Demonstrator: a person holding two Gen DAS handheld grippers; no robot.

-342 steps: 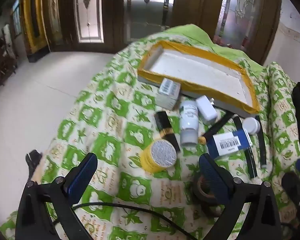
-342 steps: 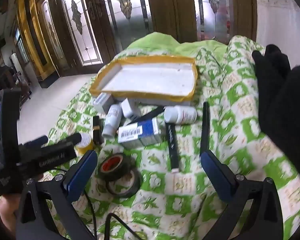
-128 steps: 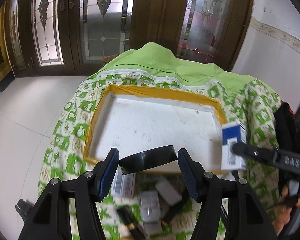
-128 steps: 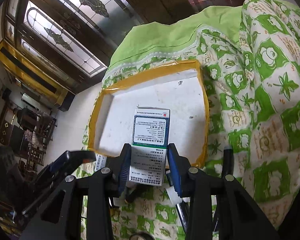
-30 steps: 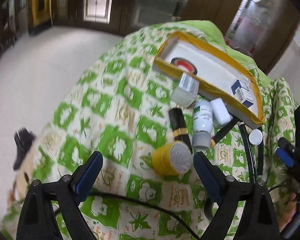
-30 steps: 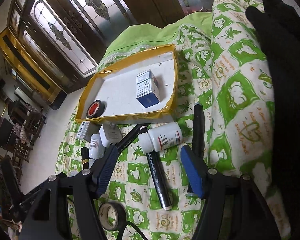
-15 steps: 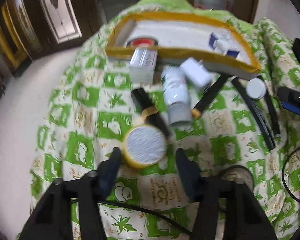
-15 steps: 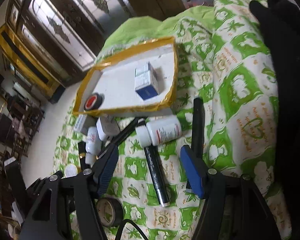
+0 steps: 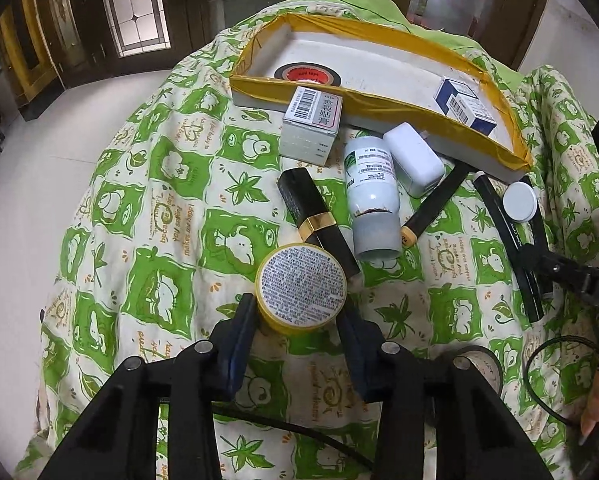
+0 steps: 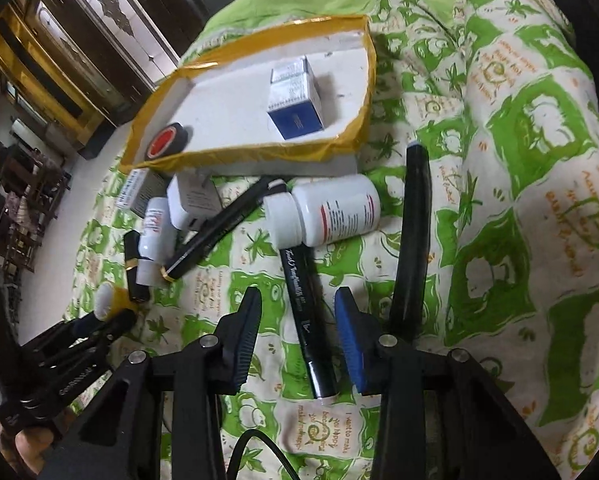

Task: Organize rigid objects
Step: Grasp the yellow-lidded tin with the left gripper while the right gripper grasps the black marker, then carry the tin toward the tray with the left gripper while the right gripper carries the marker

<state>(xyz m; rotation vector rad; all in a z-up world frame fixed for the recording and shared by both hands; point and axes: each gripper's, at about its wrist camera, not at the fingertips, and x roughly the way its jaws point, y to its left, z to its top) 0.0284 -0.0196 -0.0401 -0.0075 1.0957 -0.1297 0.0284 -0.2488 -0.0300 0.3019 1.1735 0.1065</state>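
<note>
A green-patterned quilt [image 9: 147, 208] carries everything. At twelve o'clock sits the yellow-edged tray [image 9: 379, 98], holding a tape roll [image 9: 308, 75] at its left end and a blue box [image 9: 465, 106] at its right. Loose bottles, boxes and pens lie just below the tray. The left gripper [image 9: 299, 322] is closing around a yellow jar [image 9: 301, 288], pads nearly at its sides. The right gripper [image 10: 299, 334] is narrowing, a black pen [image 10: 306, 318] lying between its jaws, untouched.
</note>
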